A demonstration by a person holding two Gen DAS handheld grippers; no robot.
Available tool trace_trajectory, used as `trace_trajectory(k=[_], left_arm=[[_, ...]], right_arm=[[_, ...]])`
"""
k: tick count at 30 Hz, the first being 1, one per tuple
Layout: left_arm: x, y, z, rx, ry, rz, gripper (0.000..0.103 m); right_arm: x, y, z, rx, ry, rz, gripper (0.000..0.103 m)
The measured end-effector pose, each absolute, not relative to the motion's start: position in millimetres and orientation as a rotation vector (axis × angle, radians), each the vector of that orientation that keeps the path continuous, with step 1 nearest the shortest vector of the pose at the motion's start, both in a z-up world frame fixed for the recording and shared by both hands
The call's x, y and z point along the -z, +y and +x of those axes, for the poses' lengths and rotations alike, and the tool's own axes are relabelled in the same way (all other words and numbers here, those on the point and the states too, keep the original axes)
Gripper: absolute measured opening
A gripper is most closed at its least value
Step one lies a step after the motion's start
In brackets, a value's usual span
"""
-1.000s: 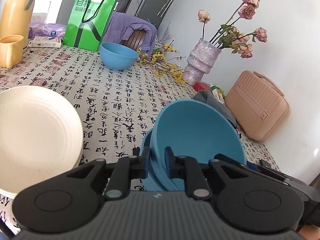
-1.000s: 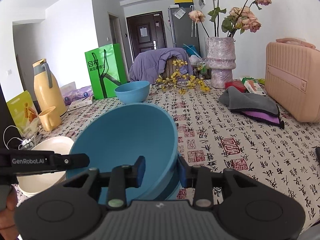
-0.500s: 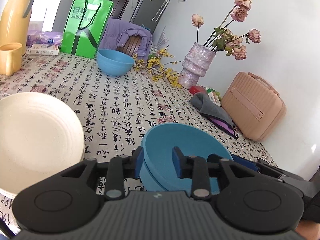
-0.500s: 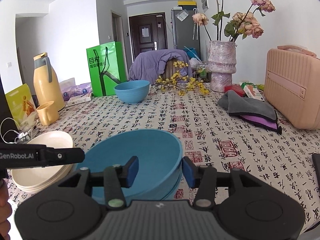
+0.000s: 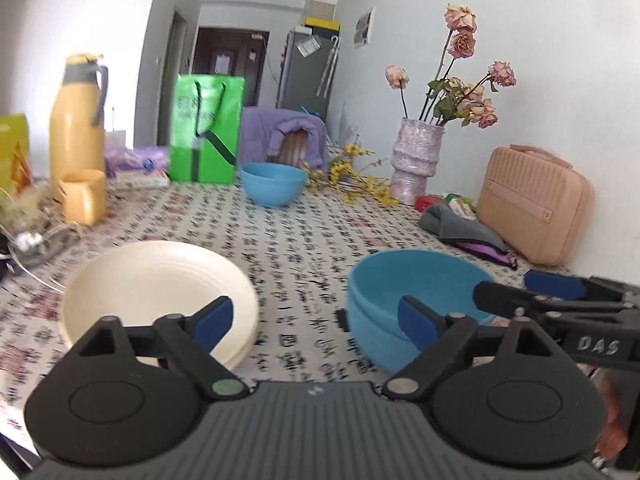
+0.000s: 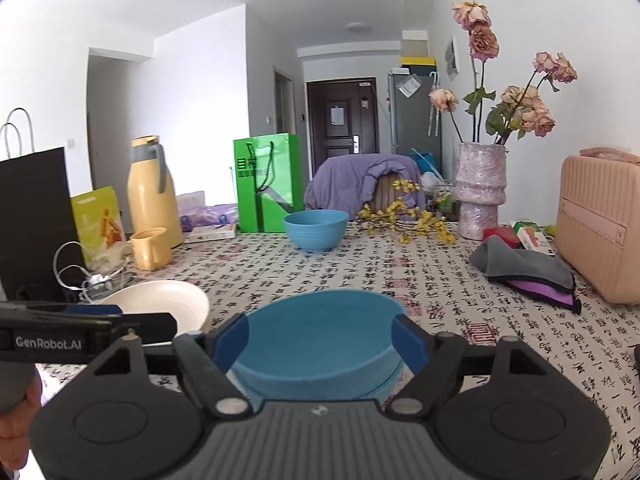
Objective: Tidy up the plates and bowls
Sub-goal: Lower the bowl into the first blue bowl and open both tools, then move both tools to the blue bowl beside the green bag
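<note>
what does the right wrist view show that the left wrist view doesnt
Only the right wrist view shows the black paper bag at far left and the left gripper's GenRobot.AI arm. Only the left wrist view shows the right gripper's arm marked DAS. Both show the stacked blue bowls, the cream plates, the far blue bowl, the green bag, the yellow jug, the vase and the pink case. Both grippers' fingers are opening, gripping nothing.

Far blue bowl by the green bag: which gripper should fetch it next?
Probably the right gripper: the far blue bowl sits straight ahead of it, fingers opening and empty. The left gripper points between the cream plates and the stacked bowls.
</note>
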State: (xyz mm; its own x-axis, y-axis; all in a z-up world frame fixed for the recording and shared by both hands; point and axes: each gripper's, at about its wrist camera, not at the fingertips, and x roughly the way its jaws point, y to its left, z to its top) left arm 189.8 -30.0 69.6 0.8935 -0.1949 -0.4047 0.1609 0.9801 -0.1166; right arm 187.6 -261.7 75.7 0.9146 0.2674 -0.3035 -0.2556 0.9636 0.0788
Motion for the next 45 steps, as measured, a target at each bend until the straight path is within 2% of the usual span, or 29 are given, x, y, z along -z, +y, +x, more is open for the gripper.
trace_trajectory(k=[7,25,35,45], left_arm=[[-69,-19,154,0.131,0.363,-0.030,0.103],[-78,-12,144,0.111,0.330,-0.039,0.103],[-92,-18,187,0.121,0.337,-0.043,0.103],[-114,-5,294,0.137,0.462,-0.202,0.103]], right_arm=[[-64,-254,154,-0.326,0.280,0.002,0.089],[-72,-263,143,-0.281,0.242,-0.001,0.090],[-96,-303,192,-0.242,0.277,0.028,0.090],[-128,-343,292,-0.271,0.345,-0.043,0.090]])
